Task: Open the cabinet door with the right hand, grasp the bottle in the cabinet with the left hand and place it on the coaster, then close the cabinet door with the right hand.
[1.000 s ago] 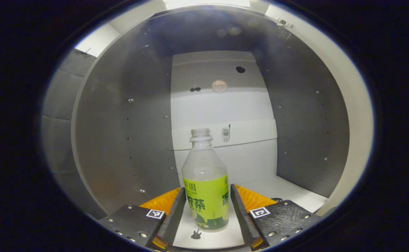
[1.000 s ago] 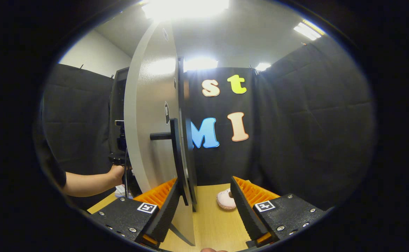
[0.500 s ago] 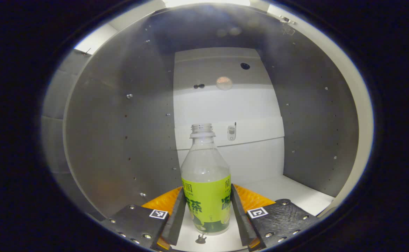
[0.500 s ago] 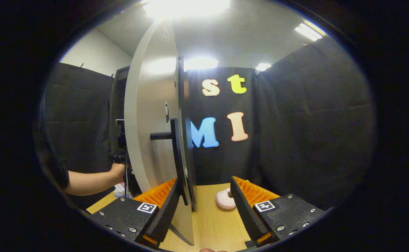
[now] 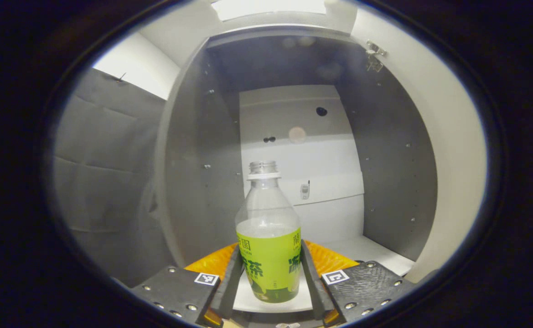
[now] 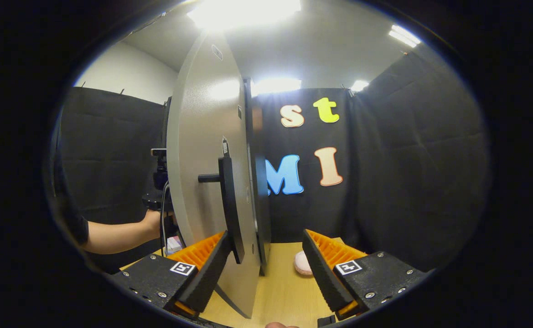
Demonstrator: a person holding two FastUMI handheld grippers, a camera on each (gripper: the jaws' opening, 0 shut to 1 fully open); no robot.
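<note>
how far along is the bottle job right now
Done: the cabinet door stands open, with the right tool open near its handle. In hand: the left tool is clamped on the bottle. Left: set it on the coaster on the table, then close the door.

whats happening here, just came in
A person is working two handheld grippers at a cabinet. The left gripper is shut on the green-labelled bottle at the cabinet's front edge. The right gripper is open beside the open door's handle. A pink coaster waits on the table.
</note>
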